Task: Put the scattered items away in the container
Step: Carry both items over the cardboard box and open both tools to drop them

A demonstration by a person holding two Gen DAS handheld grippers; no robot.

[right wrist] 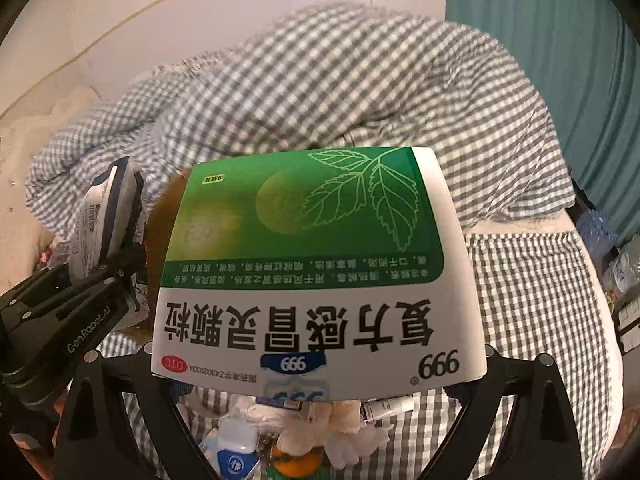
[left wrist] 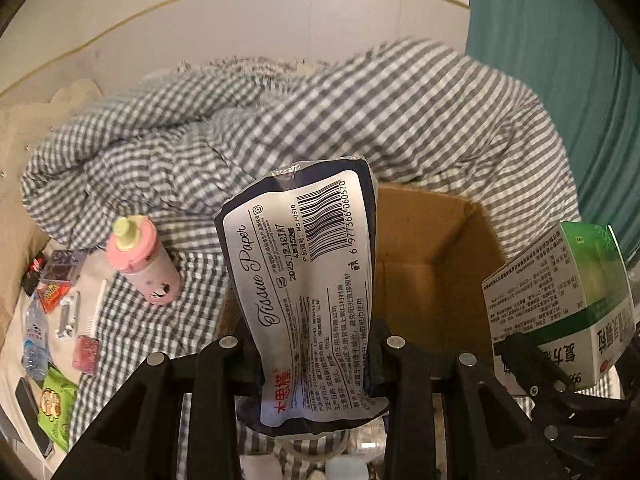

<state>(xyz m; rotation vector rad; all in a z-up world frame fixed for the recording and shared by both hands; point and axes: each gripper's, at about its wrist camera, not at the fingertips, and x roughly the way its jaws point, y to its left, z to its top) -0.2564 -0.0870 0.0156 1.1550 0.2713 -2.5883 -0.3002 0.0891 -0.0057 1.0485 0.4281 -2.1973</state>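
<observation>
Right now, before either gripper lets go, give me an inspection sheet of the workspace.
Surface: bed under checked sheet and rumpled duvet.
Job's things: tissue pack, medicine box, open cardboard box.
Clutter: pink bottle, green packet, phone, water bottle, small packets.
Grippers: left gripper shut on tissue pack; right gripper shut on medicine box.
Cables: nothing seen.
Surroundings: pale wall, teal curtain.

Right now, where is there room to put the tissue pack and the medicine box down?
The cardboard box looks bare inside: brown floor between its walls, right of the tissue pack and left of the medicine box. Some checked sheet lies free below the pink bottle. The left edge by the green packet is crowded.
</observation>
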